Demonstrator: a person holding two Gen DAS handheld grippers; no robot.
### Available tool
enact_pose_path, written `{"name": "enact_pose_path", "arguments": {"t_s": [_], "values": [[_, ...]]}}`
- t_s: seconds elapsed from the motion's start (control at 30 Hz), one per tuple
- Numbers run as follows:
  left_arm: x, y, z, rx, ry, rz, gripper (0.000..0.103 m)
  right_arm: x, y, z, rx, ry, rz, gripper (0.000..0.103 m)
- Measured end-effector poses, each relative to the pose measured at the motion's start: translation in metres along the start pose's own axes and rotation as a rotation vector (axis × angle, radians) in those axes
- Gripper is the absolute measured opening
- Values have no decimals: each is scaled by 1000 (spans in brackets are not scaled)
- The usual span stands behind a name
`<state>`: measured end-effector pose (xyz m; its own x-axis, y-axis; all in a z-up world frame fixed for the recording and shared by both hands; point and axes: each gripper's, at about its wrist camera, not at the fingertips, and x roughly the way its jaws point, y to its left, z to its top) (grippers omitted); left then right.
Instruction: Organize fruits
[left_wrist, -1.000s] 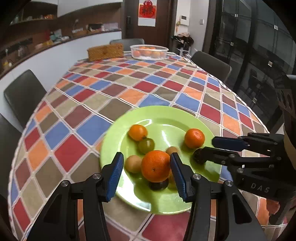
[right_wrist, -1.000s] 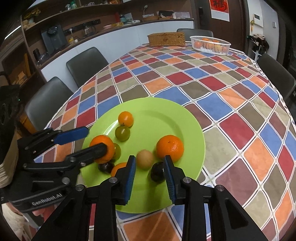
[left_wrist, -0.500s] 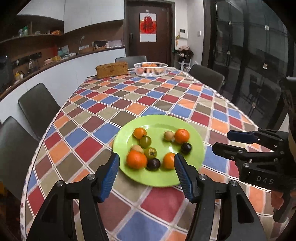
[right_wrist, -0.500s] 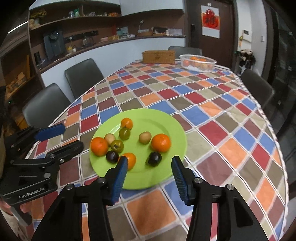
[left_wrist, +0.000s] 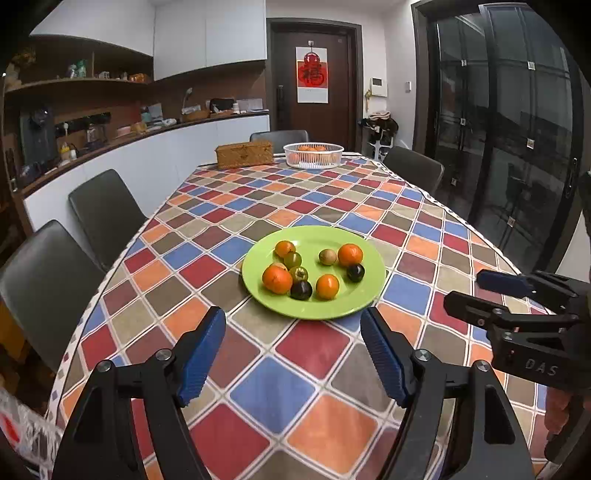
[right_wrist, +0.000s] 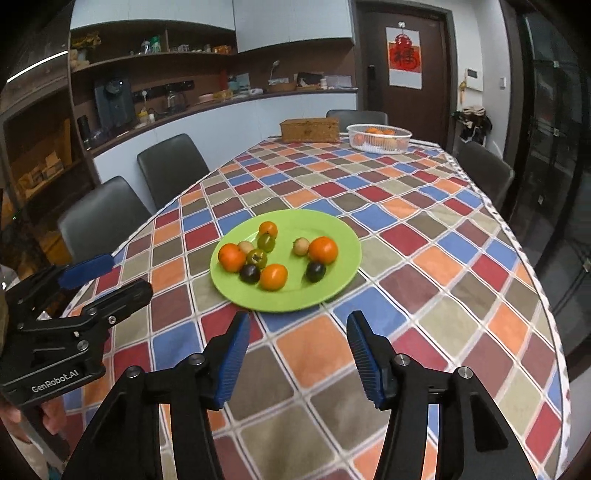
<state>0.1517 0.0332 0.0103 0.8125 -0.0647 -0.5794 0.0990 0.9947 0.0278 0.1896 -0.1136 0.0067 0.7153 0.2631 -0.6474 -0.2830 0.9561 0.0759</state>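
Two black handheld grippers w/ blue ribbed pads

Left gripper (left_wrist: 293, 354): matte black arms, silver screws, "GenRobot.AI" in white on its side. Right gripper (right_wrist: 297, 354): same build, "DAS" lettering. Bare skin of fingers (left_wrist: 559, 410) at frame edge.

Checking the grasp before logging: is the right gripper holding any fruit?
No, the right gripper is open and empty above the tablecloth, short of the green plate.
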Motion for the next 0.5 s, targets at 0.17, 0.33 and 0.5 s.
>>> {"name": "enact_pose_path", "arguments": {"t_s": [0.17,0.33,0.5], "values": [[-21,-6,-11,-14,-22,0,81,-24,2,-14,1,-39,-29,61],[-39,-14,-17,0,-48,15,85,-44,4,-25,-2,-60,-37,61],[-52,-18,-21,-2,-62,15,86,-60,4,-33,-2,-83,-45,61]]}}
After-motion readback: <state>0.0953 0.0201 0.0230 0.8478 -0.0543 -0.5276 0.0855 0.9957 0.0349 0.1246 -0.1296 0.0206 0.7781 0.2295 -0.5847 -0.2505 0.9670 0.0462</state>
